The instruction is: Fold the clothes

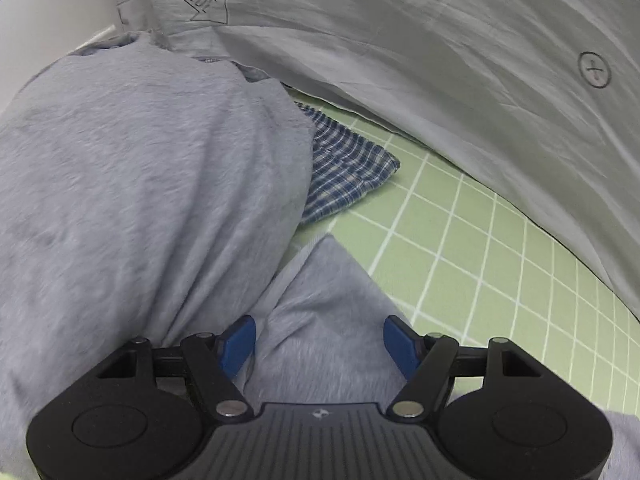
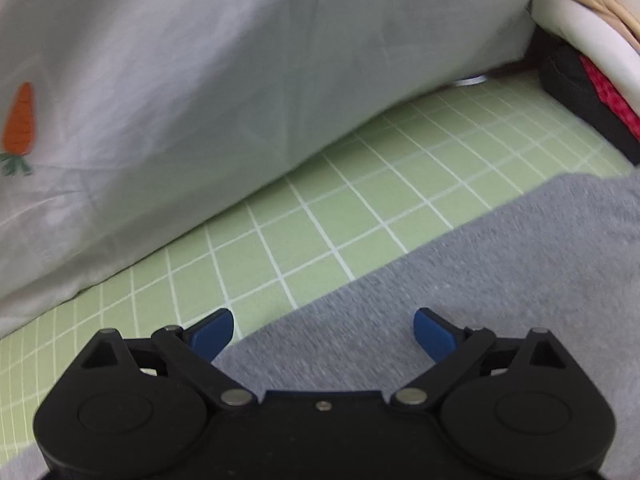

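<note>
- Hovering with jaws apart and gripping nothing, the left gripper (image 1: 319, 340) points down at a grey fleece garment (image 1: 132, 200) bunched on the green grid sheet (image 1: 460, 240).
- The right gripper (image 2: 323, 330), jaws apart too, is over the garment's flat edge on the sheet.
- Folding looks only begun: the fleece is heaped on one side, spread flat on the other, with no neat stack yet.
- Only the left view shows a blue checked cloth (image 1: 348, 160) tucked beside the heap.
- Only the right view shows the carrot print (image 2: 18, 120) on the pale bedding (image 2: 240, 60) and stacked clothes (image 2: 592, 84) at the far corner.
</note>
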### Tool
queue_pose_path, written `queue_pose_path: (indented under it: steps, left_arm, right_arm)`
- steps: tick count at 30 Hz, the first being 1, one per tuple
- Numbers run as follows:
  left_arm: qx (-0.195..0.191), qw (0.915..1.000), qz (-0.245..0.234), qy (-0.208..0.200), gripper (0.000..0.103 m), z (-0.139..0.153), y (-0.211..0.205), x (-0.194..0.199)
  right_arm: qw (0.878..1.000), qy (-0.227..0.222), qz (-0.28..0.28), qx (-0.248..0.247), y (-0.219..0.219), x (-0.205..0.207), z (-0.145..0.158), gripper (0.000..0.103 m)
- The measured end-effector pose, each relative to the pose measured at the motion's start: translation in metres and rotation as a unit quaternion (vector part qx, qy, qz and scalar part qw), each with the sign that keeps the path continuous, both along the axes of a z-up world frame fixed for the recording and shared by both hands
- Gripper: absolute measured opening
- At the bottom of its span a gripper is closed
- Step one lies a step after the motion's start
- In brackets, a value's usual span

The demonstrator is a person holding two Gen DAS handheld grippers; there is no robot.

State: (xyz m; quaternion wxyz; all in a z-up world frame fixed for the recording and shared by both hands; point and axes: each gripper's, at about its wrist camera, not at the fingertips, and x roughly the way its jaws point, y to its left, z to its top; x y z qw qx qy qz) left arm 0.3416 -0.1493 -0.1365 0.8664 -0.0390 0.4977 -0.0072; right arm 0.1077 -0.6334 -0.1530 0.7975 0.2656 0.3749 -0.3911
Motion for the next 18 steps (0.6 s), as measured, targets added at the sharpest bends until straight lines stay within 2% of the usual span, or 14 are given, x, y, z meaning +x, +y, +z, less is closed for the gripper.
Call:
queue_pose_path:
  steps: [4,7,8,9,10,11,12,13,15,18]
  left_arm:
    - [0.001,0.9998,0.002,-0.018,0.079,-0.002,-0.001,0.008]
    - [0.023,0.9994,0.0,-0.026,0.076,-0.003,-0.007,0.008]
    - [0.032,0.999,-0.001,-0.029,0.064,-0.003,-0.009,0.008]
    - [0.05,0.9981,0.006,-0.034,0.057,-0.003,-0.011,0.008]
    - [0.056,0.9975,0.011,-0.04,0.04,-0.002,-0.011,0.007]
    - [0.058,0.9972,0.019,-0.043,0.011,0.0,-0.009,0.007]
    - [0.053,0.9975,0.025,-0.041,0.003,0.001,-0.005,0.01]
    - [0.046,0.9977,0.031,-0.038,0.002,0.001,-0.002,0.013]
    - [0.032,0.9973,0.049,-0.044,0.002,0.005,0.005,0.018]
    - [0.016,0.996,0.064,-0.061,0.002,0.018,0.014,0.024]
  right_arm:
    - [0.999,0.042,-0.003,-0.032,0.011,0.013,-0.006,0.099]
    - [0.998,0.044,0.011,-0.046,0.018,0.017,-0.006,0.098]
    - [0.998,0.041,0.022,-0.051,0.021,0.017,-0.004,0.09]
    - [0.997,0.037,0.033,-0.057,0.023,0.018,-0.002,0.073]
    - [0.996,0.034,0.044,-0.063,0.025,0.019,0.0,0.059]
    - [0.995,0.034,0.055,-0.069,0.027,0.019,0.002,0.031]
    - [0.995,0.036,0.063,-0.074,0.028,0.02,0.003,0.006]
    - [0.994,0.036,0.07,-0.077,0.027,0.02,0.003,0.001]
    - [0.993,0.035,0.076,-0.086,0.025,0.018,0.005,0.0]
    - [0.992,0.022,0.051,-0.114,0.014,0.009,0.014,0.0]
